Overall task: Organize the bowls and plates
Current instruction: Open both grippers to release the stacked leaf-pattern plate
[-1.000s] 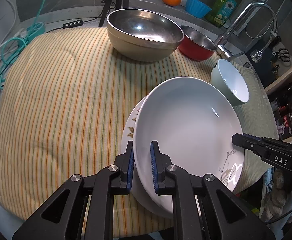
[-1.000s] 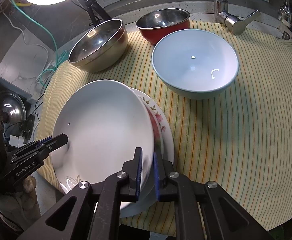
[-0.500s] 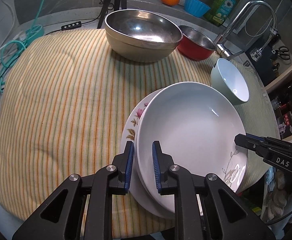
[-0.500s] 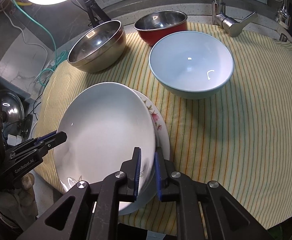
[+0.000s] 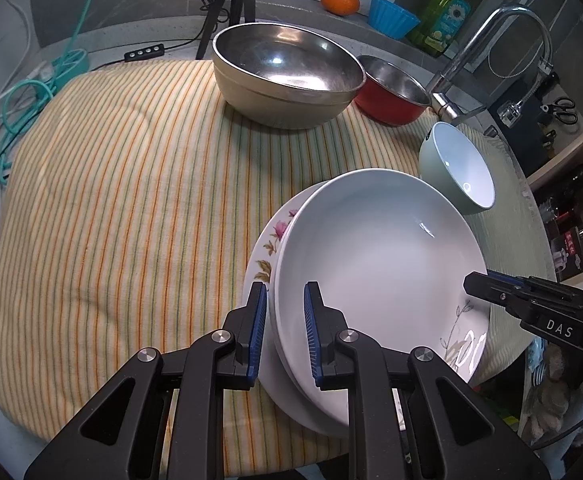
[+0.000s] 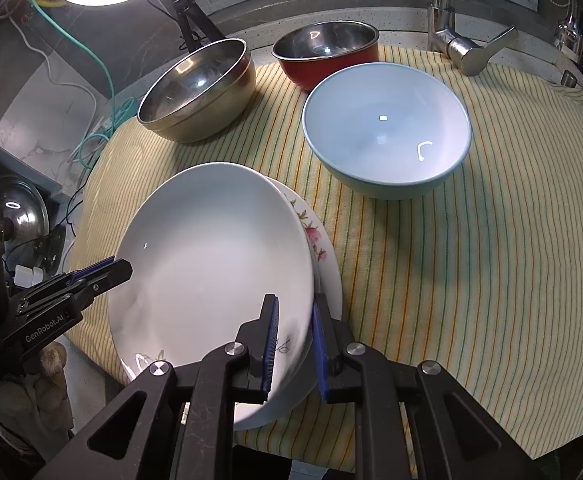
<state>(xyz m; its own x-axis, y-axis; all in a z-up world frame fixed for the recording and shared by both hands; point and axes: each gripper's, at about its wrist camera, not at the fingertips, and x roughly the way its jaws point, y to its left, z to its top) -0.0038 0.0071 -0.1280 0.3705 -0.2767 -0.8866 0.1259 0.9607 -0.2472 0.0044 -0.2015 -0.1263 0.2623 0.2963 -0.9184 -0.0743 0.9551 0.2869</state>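
A white deep plate (image 5: 379, 264) lies on a flowered plate (image 5: 265, 256) on the striped cloth. My left gripper (image 5: 285, 332) straddles the white plate's near rim, jaws slightly apart around it. My right gripper (image 6: 293, 340) straddles the opposite rim of the white plate (image 6: 215, 264) the same way, with the flowered plate (image 6: 315, 236) peeking out beside it. Each gripper also shows in the other's view, the right one (image 5: 531, 304) and the left one (image 6: 67, 292). A pale green bowl (image 6: 387, 128), a steel bowl (image 5: 287, 76) and a red bowl (image 5: 391, 92) stand behind.
The striped cloth (image 5: 111, 200) covers the counter. A faucet (image 5: 487, 44) rises at the back right; its handle (image 6: 471, 48) is near the green bowl. An orange (image 5: 339, 0), blue cup (image 5: 393, 20) and soap bottle (image 5: 447, 20) sit on the ledge. Cables (image 5: 31, 92) lie left.
The white plate came down and settled onto the flowered plate. Both grippers' jaws have widened a little around its rim.
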